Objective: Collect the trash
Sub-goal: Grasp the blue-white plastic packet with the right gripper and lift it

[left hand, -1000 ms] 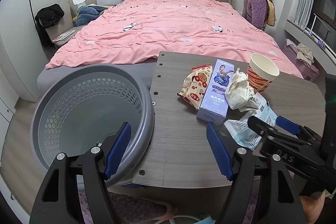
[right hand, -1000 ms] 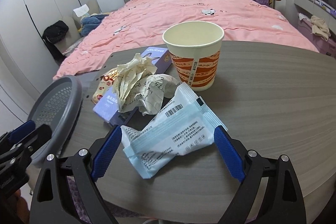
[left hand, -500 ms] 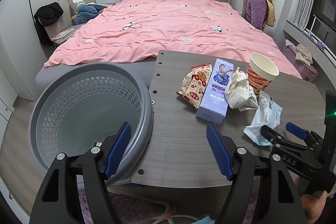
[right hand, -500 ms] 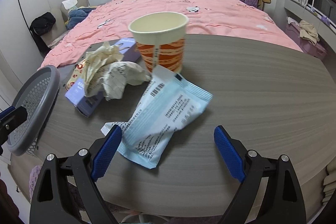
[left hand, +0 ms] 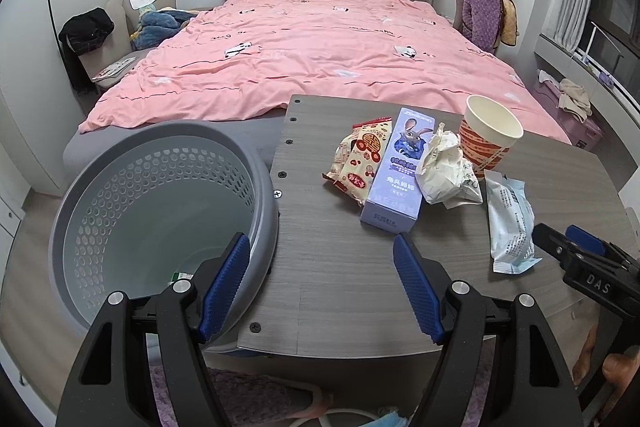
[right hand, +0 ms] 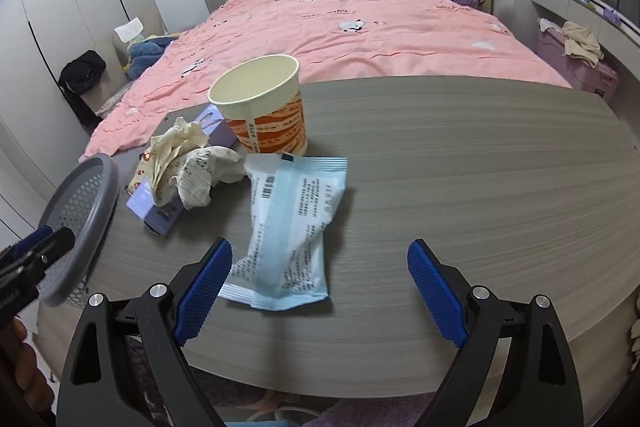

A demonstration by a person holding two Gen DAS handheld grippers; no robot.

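Note:
On the grey wooden table (left hand: pixel 332 259) lie a snack packet (left hand: pixel 360 157), a purple carton (left hand: pixel 402 171), crumpled paper (left hand: pixel 444 167), an orange-white paper cup (left hand: pixel 490 133) and a light blue wipes pack (left hand: pixel 510 223). The pack (right hand: pixel 292 227), paper (right hand: pixel 188 167) and cup (right hand: pixel 264 107) also show in the right wrist view. My left gripper (left hand: pixel 322 287) is open and empty over the table's near edge, beside the grey perforated bin (left hand: pixel 152 211). My right gripper (right hand: pixel 320 291) is open and empty, just short of the pack, which sits left of centre between the fingers.
A pink-covered bed (left hand: pixel 320 47) lies behind the table. A chair with clothes (left hand: pixel 96 39) stands at the left, a purple-draped chair (left hand: pixel 484 11) at the right. A window ledge with a pink box (right hand: pixel 576 67) runs along the right. A purple rug (left hand: pixel 248 395) lies below the table.
My right gripper has pulled back and swung right; the wipes pack now lies further ahead and left of centre. The left gripper has drawn back slightly. Both stay open.

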